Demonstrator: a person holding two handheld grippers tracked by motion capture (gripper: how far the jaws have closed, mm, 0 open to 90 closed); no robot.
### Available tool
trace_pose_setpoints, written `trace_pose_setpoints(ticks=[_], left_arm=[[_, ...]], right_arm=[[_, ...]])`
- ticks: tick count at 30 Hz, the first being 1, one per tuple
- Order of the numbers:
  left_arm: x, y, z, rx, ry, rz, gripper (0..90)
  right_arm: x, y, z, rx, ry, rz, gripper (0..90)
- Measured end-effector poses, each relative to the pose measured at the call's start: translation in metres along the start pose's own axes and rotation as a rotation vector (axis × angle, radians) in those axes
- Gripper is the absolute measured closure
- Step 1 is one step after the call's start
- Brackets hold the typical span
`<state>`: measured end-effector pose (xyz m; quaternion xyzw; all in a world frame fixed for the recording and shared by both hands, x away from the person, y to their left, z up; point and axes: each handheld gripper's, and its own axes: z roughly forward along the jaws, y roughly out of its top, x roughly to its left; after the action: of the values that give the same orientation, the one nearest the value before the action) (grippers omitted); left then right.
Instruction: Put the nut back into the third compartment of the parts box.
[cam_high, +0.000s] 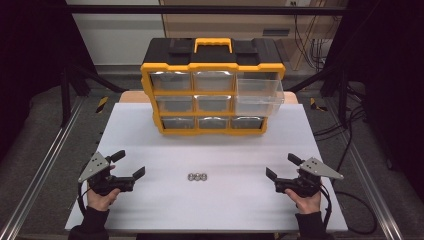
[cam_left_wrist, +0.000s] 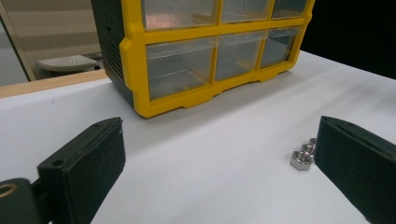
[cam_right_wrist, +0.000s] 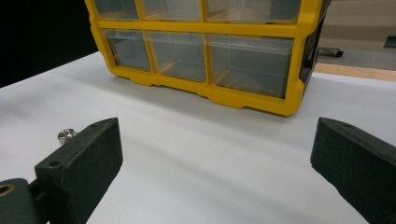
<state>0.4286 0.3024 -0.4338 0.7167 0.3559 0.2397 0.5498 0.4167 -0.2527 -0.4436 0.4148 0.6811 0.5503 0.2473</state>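
Three small metal nuts (cam_high: 197, 176) lie in a row on the white counter (cam_high: 150, 210), in front of the yellow drawer cabinet (cam_high: 212, 92), whose upper right drawer (cam_high: 259, 95) is pulled out. The left hand-held gripper (cam_high: 129, 164) and the right hand-held gripper (cam_high: 281, 166) are held on either side of the nuts, well apart from them, both released with jaws spread wide and nothing between them. One end nut is best approached low and squarely, then closed on alone.

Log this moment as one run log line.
left gripper: open, empty | right gripper: open, empty | three metal nuts: on table between grippers | organizer: top-right drawer pulled out
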Motion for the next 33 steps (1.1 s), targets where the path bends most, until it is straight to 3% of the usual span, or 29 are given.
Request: trace_pose_setpoints(ticks=[10,17,22,33], left_arm=[[0.000,0.000,0.000,0.003,0.000,0.002,2.0],[0.000,-0.001,0.000,0.007,-0.002,0.001,2.1],[-0.001,-0.001,0.001,0.009,0.000,0.003,2.0],[0.001,-0.001,0.000,0.007,0.003,-0.001,2.0]], right_arm=[[0.000,0.002,0.001,-0.003,-0.006,0.009,3.2],[0.007,0.009,0.006,-0.002,0.004,-0.003,3.2],[0.016,0.014,0.013,0.001,0.023,-0.007,3.3],[0.055,0.025,0.050,0.057,0.084,-0.054,3.8]])
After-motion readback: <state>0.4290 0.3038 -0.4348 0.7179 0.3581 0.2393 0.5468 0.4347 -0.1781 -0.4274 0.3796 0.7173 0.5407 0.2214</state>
